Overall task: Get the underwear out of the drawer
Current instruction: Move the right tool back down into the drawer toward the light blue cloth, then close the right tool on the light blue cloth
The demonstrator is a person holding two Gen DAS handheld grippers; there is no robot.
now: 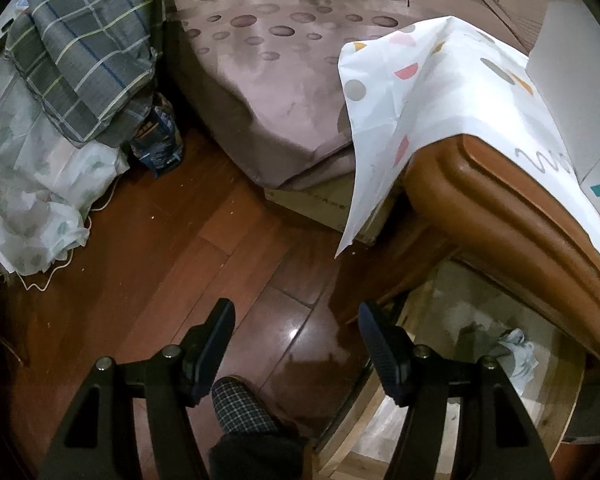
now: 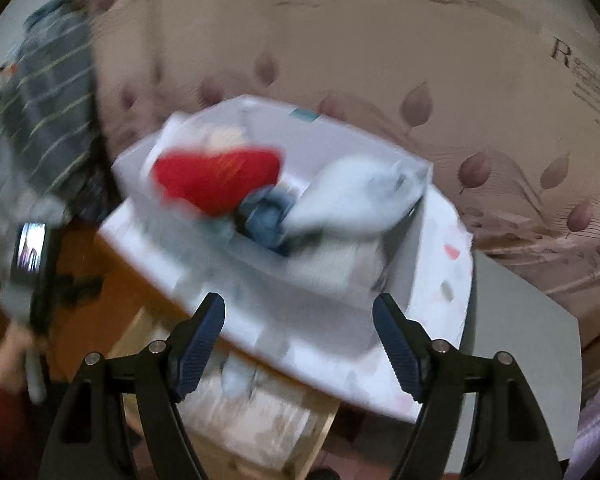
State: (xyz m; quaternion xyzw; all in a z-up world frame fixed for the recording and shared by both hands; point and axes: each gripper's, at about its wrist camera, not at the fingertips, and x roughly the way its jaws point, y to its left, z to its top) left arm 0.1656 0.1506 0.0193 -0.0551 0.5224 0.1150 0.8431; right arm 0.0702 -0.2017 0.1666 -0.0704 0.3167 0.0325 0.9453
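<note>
In the left wrist view my left gripper [image 1: 296, 312] is open and empty above the wooden floor, to the left of an open wooden drawer [image 1: 556, 412]. A pale grey-blue garment [image 1: 518, 350] lies in the drawer under the nightstand's edge. In the blurred right wrist view my right gripper [image 2: 298, 308] is open and empty in front of a white box [image 2: 332, 276] on the nightstand. The box holds a red garment [image 2: 216, 178], a blue one [image 2: 266, 216] and a pale one [image 2: 352, 196]. The drawer [image 2: 256, 416] shows below, with a pale garment [image 2: 236, 376] in it.
A white patterned cloth [image 1: 432, 92] covers the brown nightstand [image 1: 492, 196]. A bed with a mauve sheet [image 1: 268, 80] stands behind. A plaid pillow [image 1: 84, 44] and bedding are piled at the left. My slippered foot [image 1: 244, 408] is on the floor [image 1: 160, 280].
</note>
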